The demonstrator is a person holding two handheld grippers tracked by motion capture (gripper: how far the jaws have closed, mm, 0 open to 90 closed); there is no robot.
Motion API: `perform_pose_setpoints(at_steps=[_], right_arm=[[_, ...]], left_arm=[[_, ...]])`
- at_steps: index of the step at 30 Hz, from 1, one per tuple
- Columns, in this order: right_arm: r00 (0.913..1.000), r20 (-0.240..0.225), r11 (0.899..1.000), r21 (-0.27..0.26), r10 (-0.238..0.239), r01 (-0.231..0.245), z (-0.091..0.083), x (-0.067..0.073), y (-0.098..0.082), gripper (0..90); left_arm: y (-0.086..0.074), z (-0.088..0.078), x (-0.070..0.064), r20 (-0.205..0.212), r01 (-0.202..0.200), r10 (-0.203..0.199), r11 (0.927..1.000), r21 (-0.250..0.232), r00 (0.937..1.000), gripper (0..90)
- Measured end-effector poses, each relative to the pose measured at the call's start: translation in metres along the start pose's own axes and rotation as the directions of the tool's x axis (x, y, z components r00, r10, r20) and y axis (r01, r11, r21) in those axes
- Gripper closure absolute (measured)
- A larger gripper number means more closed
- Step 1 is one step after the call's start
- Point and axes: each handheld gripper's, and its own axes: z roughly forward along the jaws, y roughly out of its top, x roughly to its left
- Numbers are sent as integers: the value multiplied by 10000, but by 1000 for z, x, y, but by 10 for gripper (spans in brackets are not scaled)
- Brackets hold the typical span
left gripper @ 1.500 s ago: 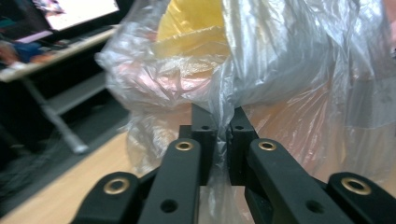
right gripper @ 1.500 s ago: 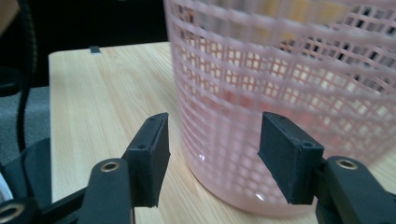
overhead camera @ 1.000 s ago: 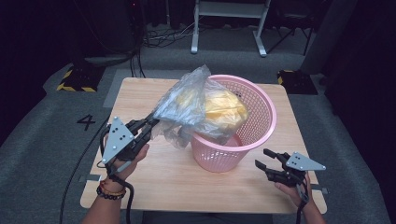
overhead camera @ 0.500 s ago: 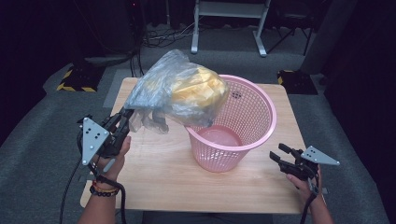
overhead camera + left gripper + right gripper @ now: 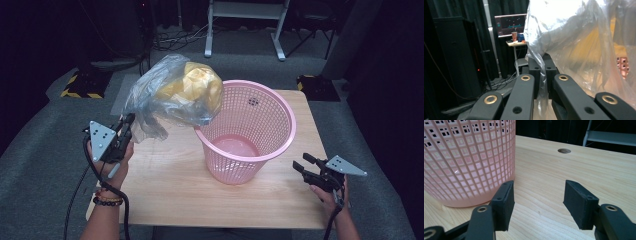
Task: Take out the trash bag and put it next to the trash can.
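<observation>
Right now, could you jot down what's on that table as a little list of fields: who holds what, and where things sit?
Left gripper: shut on the edge of a clear plastic bag, lifted beside the basket
Bag contents: something yellow
Pink basket: upright on the wooden table, inside looks bare
Right gripper: open, low over the table beside the basket, holding nothing

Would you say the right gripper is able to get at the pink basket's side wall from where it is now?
Probably yes. The right gripper is open, low over the table, and the pink basket stands just ahead of its jaws with bare wood between them.
</observation>
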Motion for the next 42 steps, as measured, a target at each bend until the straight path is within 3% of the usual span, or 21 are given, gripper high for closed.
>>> perform_pose_setpoints(at_steps=[3, 12, 22, 34, 38, 42], right_arm=[[10000, -31, 9999, 90, -62, 62, 1, 1, 0, 421], [9997, -72, 9991, 369, -218, 221, 5, 5, -2, 404], [9997, -2, 9981, 555, -254, 253, 8, 7, -3, 362], [9996, -38, 9974, 672, -267, 269, 10, 8, -5, 352], [9996, -78, 9969, 739, -277, 282, 10, 9, -6, 351], [9995, -110, 9965, 776, -288, 296, 11, 9, -7, 351]], left_arm=[[-5, 4, 0, -71, -142, 144, 9995, 266, 9999, 893], [-21, 15, 2, 120, -90, 78, 9946, 1030, 9999, 893], [-39, 27, -1, 196, -540, 511, 9785, 1992, 9985, 894], [-50, 30, 5, 25, -352, 356, 9711, 2361, 9994, 894], [-57, 35, 3, 156, -337, 307, 9680, 2488, 9994, 894], [-71, 43, -4, 518, -422, 281, 9545, 2953, 9983, 894]])
